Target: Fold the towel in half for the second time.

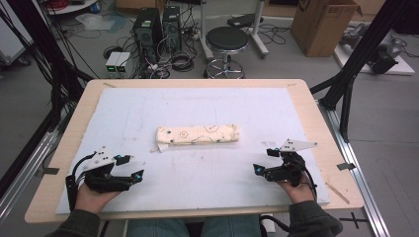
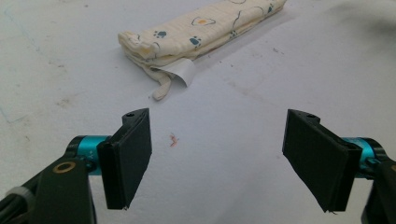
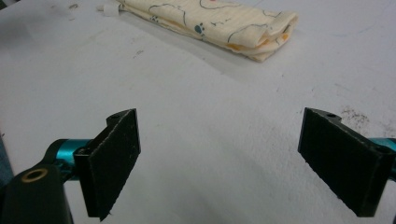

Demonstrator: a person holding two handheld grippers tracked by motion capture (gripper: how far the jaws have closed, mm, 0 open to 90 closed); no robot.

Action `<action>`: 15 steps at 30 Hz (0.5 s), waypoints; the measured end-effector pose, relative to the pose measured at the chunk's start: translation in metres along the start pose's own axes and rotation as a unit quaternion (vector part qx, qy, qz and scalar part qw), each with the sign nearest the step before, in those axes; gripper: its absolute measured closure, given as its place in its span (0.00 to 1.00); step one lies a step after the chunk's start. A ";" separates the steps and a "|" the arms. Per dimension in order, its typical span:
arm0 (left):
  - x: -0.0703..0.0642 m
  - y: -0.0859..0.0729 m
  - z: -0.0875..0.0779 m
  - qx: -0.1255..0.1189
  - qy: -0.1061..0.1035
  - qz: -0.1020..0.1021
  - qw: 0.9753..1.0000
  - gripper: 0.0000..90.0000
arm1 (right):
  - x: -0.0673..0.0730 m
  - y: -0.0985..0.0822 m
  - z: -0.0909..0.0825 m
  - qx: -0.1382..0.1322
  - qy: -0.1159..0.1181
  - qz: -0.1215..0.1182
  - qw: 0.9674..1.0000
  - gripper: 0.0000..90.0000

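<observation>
Both grippers are held low over the white mat (image 1: 207,168), one in each hand, near the person's edge of the table (image 1: 316,106). On the left gripper (image 1: 129,168) the jaws are spread wide with nothing between them, and its own view shows the two black pads (image 2: 126,158) standing well apart above bare mat, with a small reddish speck (image 2: 173,139) lying on the surface between them. On the right gripper (image 1: 264,160) the jaws are likewise spread wide and empty, as is confirmed by its own view, where the pads (image 3: 114,161) frame a bare stretch of mat. A folded cloth (image 1: 197,134), cream with a printed pattern of paw marks and rings, is laid lengthwise at the middle of the mat, well apart from both grippers and roughly midway between them. At its left end a white label (image 2: 182,72) and a short loose strip of fabric are seen projecting from the fold. In the right gripper view the other end of the cloth (image 3: 219,23) is shown, with its stacked layers visible at the fold. Beyond the far edge of the table a black stool (image 1: 226,42) and two computer towers (image 1: 158,29) stand on the floor.
</observation>
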State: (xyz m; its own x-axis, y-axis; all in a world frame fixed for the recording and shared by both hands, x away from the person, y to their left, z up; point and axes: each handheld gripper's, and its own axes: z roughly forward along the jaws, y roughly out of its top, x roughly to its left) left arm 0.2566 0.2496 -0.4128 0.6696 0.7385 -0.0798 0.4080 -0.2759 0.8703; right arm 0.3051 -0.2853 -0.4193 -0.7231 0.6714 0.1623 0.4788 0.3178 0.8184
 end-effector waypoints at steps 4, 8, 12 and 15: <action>-0.001 -0.003 -0.003 0.003 0.005 0.010 1.000 0.27 | 0.003 -0.004 -0.004 -0.001 0.000 0.000 1.000 0.14; -0.002 -0.006 -0.003 0.002 0.004 0.000 1.000 0.27 | 0.008 -0.006 -0.006 -0.001 0.003 -0.004 1.000 0.14; -0.006 -0.007 -0.004 0.002 0.000 0.002 1.000 0.27 | 0.008 -0.007 -0.006 0.003 0.004 -0.004 1.000 0.14; -0.007 -0.007 -0.004 0.002 -0.002 0.005 1.000 0.27 | 0.008 -0.007 -0.005 0.002 0.004 -0.004 1.000 0.14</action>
State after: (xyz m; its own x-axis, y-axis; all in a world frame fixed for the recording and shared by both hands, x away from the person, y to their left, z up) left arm 0.2463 0.2490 -0.4163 0.6756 0.7337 -0.0731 0.4044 -0.2858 0.8688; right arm 0.2932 -0.2849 -0.4213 -0.7312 0.6630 0.1605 0.4750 0.3259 0.8174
